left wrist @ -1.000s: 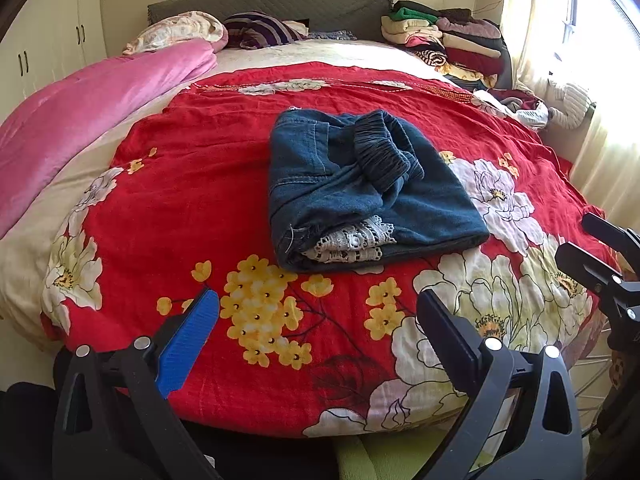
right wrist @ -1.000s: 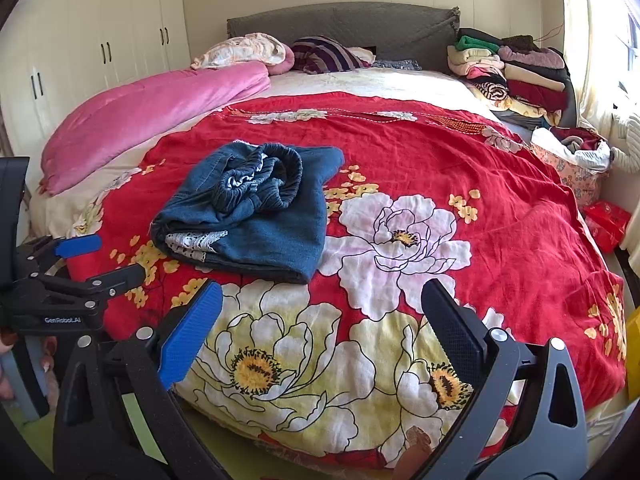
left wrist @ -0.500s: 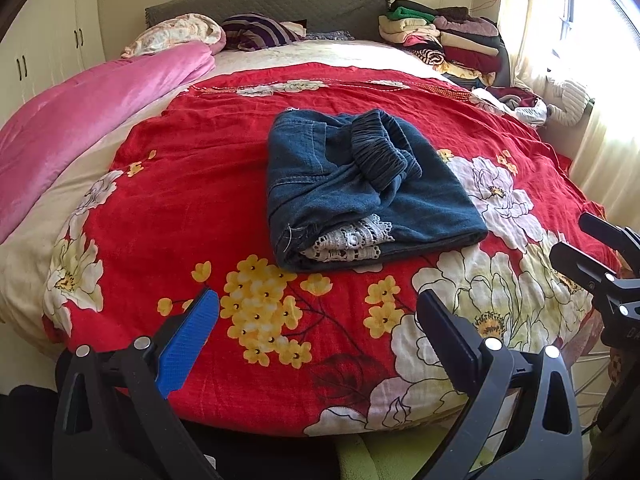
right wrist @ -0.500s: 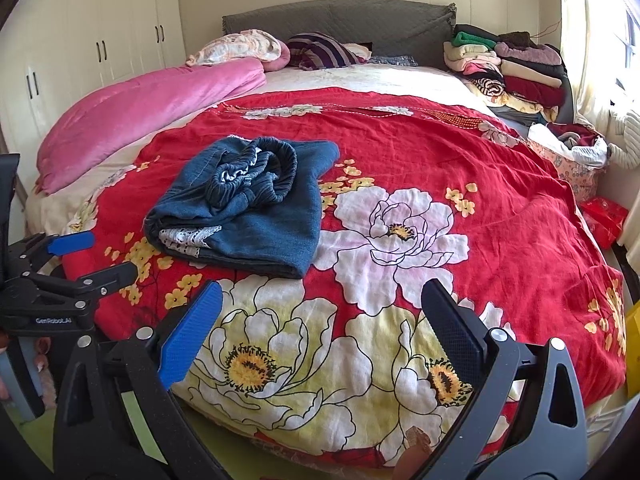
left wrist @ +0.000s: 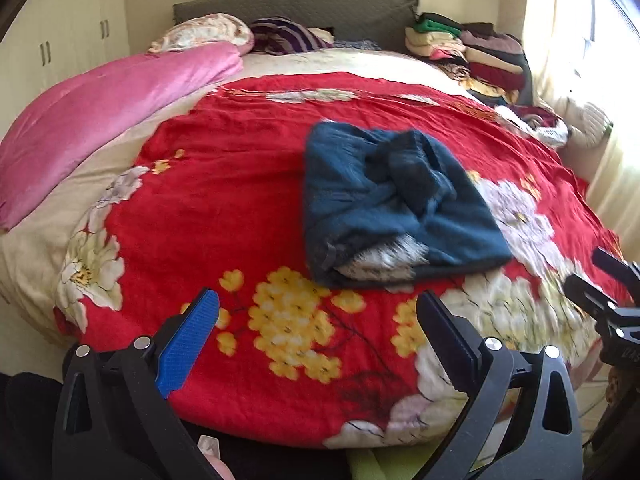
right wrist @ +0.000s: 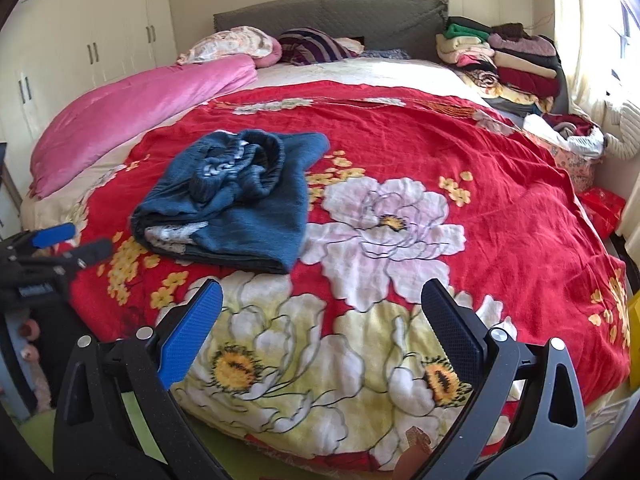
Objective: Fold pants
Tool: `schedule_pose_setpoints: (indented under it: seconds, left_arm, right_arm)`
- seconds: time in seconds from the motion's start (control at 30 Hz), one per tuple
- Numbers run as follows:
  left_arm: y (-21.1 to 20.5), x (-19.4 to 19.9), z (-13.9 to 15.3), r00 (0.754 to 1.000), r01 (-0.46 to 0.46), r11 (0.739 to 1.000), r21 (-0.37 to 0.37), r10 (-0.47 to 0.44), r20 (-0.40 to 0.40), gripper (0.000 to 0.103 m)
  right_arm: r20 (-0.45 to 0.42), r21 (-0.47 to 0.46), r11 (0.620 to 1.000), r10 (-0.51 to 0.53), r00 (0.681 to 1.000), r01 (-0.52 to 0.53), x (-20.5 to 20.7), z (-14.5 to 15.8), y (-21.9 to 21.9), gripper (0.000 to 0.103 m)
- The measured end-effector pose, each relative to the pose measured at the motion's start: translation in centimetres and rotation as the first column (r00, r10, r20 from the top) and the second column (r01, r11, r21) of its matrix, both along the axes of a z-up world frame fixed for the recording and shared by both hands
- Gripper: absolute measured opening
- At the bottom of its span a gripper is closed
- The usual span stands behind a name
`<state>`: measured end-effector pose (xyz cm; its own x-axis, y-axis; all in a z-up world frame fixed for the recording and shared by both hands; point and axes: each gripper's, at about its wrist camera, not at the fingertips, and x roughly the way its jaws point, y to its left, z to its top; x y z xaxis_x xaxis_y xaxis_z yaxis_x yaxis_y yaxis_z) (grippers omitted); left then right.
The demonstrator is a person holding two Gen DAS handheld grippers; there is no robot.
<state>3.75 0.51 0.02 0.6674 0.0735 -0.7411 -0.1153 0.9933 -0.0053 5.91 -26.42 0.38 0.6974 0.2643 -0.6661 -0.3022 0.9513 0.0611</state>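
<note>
The blue denim pants point(left wrist: 396, 204) lie folded in a compact bundle on the red floral bedspread point(left wrist: 224, 208), with white lace trim at the near edge and the waistband bunched on top. They also show in the right wrist view point(right wrist: 236, 204). My left gripper point(left wrist: 316, 320) is open and empty, held back at the bed's near edge, short of the pants. My right gripper point(right wrist: 320, 308) is open and empty, near the bed's front edge, right of the pants. Each gripper shows at the edge of the other's view.
A pink quilt point(left wrist: 100, 120) lies along the bed's left side. Pillows point(right wrist: 236, 42) and a grey headboard point(right wrist: 360, 12) are at the far end. A stack of folded clothes point(right wrist: 516, 64) sits at the far right. White wardrobes point(right wrist: 88, 40) stand at the left.
Both grippers have shifted slightly leftward and back; the pants sit further right in the left view. The pants have not moved on the bed.
</note>
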Motion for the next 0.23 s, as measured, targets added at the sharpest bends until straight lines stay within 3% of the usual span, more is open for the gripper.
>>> schedule_pose_setpoints:
  seconds: [0.1, 0.23]
  left_arm:
    - [3.6, 2.3, -0.4, 0.997, -0.067, 0.998, 0.003, 0.067, -0.037, 0.099]
    - [9.9, 6.4, -0.9, 0.981, -0.182, 0.981, 0.065, 0.186, -0.063, 0.099]
  right_arm:
    - [0.003, 0.004, 0.999, -0.032, 0.999, 0.032, 0.8, -0.2, -1.3, 0.094]
    - [-0.015, -0.005, 0.992, -0.124, 0.992, 0.124, 4.2, -0.3, -5.1, 0.094]
